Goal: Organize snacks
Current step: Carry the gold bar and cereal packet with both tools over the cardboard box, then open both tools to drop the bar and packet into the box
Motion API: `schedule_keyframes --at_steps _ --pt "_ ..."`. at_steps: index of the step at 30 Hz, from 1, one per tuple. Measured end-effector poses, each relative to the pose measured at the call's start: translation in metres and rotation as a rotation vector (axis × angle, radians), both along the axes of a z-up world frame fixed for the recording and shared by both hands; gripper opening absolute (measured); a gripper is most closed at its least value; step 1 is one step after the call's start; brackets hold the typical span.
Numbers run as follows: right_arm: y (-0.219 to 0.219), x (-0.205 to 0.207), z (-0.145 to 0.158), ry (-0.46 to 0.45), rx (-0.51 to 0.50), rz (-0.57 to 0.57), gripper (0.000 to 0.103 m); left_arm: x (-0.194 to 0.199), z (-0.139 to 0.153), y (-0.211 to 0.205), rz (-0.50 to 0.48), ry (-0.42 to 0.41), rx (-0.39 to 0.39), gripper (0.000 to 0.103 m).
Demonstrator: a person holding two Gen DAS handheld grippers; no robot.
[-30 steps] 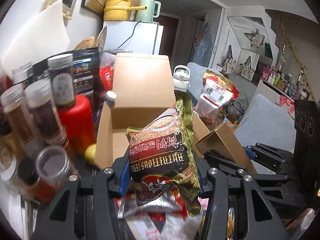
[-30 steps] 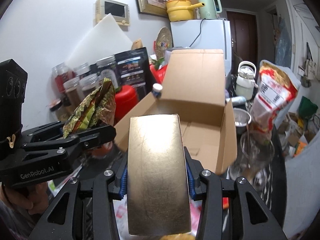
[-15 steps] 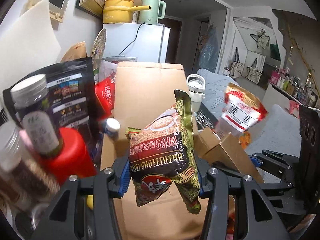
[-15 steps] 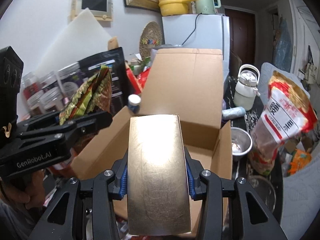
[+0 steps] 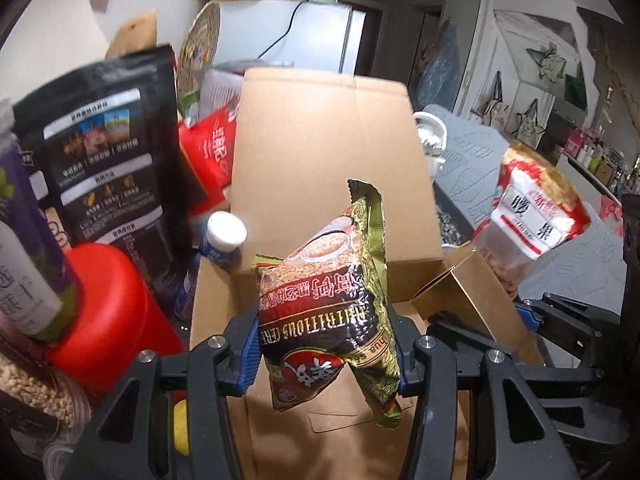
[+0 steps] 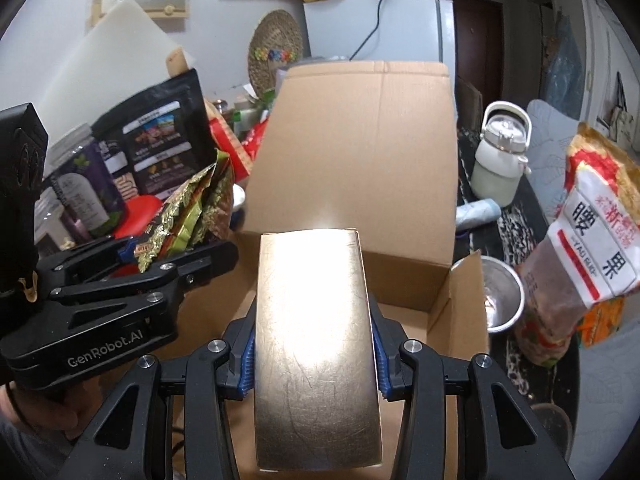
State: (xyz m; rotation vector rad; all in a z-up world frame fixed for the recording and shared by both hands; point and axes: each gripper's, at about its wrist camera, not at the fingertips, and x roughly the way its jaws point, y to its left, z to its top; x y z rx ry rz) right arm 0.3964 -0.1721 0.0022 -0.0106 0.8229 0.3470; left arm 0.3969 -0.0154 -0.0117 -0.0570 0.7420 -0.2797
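Observation:
My left gripper (image 5: 324,350) is shut on a brown and gold cereal bag (image 5: 332,312) and holds it over the open cardboard box (image 5: 332,168). My right gripper (image 6: 314,354) is shut on a gold carton (image 6: 314,340), also above the box (image 6: 360,152). In the left wrist view the gold carton (image 5: 464,300) and right gripper show at the right. In the right wrist view the left gripper (image 6: 132,280) with the cereal bag (image 6: 188,216) shows at the left.
A black pouch (image 5: 112,160), a red canister (image 5: 108,316), jars and a white-capped bottle (image 5: 224,236) stand left of the box. A red and white snack bag (image 6: 588,248), a steel bowl (image 6: 504,300) and a white kettle (image 6: 500,156) are right of it.
Both grippers have moved forward with their loads and now hang over the box opening. The box looks larger and closer in both views.

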Motion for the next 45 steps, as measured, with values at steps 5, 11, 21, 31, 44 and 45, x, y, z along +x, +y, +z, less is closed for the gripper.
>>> schedule_keyframes --at_steps 5,11,21,31,44,45 --pt "0.003 0.008 -0.011 0.041 -0.023 -0.011 0.044 0.006 -0.007 -0.003 0.009 0.021 0.036 0.05" --pt "0.004 0.015 -0.019 0.078 -0.061 -0.032 0.044 0.01 -0.015 -0.011 0.013 0.045 0.1 0.05" --pt "0.0 0.012 -0.026 0.116 -0.085 -0.056 0.06 0.018 -0.029 -0.013 0.026 0.093 0.154 0.052" --pt "-0.005 0.002 -0.013 0.092 -0.113 -0.089 0.065 0.008 -0.013 -0.009 0.079 0.057 0.194 0.076" --pt "-0.005 -0.043 0.031 -0.006 -0.119 -0.11 0.065 -0.041 0.034 -0.006 0.077 -0.031 0.183 0.076" --pt "-0.004 -0.047 0.036 -0.015 -0.118 -0.111 0.065 -0.047 0.039 -0.005 0.076 -0.04 0.18 0.076"
